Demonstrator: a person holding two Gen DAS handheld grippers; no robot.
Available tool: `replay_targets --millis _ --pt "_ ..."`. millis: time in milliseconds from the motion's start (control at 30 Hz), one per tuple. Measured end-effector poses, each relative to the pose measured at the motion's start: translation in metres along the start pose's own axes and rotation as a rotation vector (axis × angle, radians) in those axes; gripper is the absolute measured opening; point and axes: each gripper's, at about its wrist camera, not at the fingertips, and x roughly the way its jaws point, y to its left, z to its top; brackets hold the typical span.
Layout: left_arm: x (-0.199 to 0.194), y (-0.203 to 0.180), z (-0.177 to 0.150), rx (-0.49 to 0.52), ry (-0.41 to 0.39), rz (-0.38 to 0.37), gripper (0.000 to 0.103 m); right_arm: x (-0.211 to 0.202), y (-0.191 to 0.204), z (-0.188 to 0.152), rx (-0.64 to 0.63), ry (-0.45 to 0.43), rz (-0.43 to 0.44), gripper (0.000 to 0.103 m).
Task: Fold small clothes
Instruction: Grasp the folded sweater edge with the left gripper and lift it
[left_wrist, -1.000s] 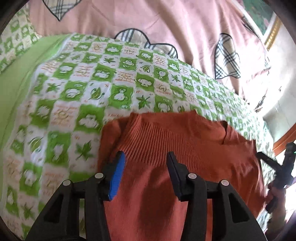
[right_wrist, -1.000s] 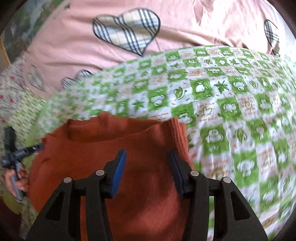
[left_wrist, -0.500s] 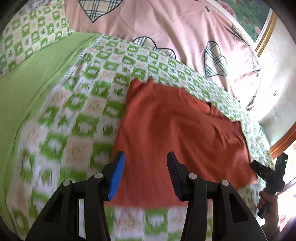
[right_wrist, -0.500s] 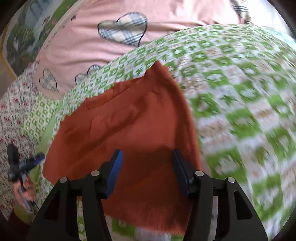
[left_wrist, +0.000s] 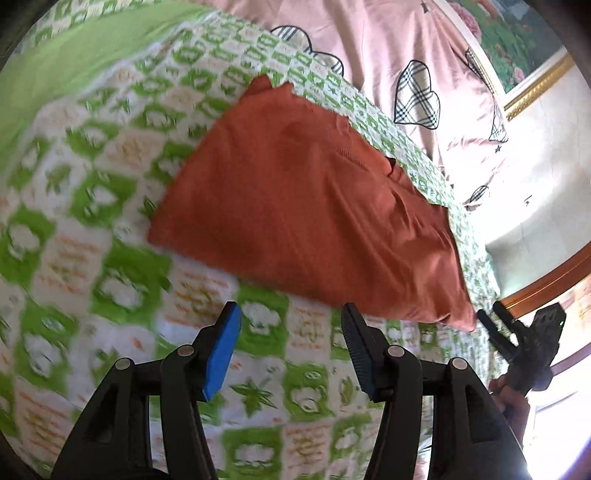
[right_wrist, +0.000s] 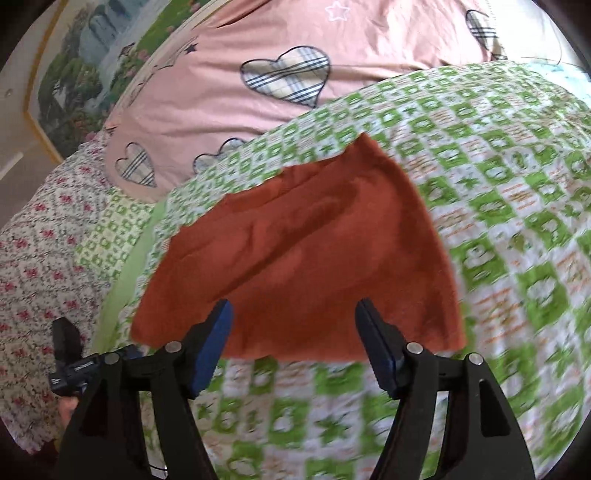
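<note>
A rust-orange knit garment lies folded flat on the green-and-white checked bedspread; it also shows in the right wrist view. My left gripper is open and empty, held above the bedspread just short of the garment's near edge. My right gripper is open and empty, over the garment's near edge. The right gripper also shows at the right edge of the left wrist view, and the left gripper at the left edge of the right wrist view.
A pink quilt with plaid hearts lies behind the garment. A floral sheet covers the bed's left side in the right wrist view. A framed landscape picture hangs on the wall behind. A wooden frame edge is at the right.
Both grippers have pulled back and up from the garment, which now lies farther ahead. Both stayed open. The garment lies flat where it was released.
</note>
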Motion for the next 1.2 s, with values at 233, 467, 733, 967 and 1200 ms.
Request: replay_targets --millis 233,467,733,967,1200 --pt "0.016 0.001 0.001 -0.099 0.000 -0.055 0.078 0.010 0.021 -0.015 -0.027 0.049 0.036 0.071" --pt "0.025 0.020 0.032 -0.215 -0.109 -0.055 0.078 0.010 0.030 -0.020 -0.054 0.064 0.067 0.072" --pt "0.034 0.023 0.061 -0.186 -0.174 0.070 0.019 0.018 0.022 -0.015 -0.032 0.067 0.076 0.073" --pt "0.019 -0.054 0.066 0.079 -0.240 0.157 0.012 0.026 0.002 0.004 0.003 0.052 0.081 0.073" --pt "0.047 -0.156 0.057 0.345 -0.200 0.048 0.008 0.034 -0.017 0.038 0.016 0.067 0.101 0.073"
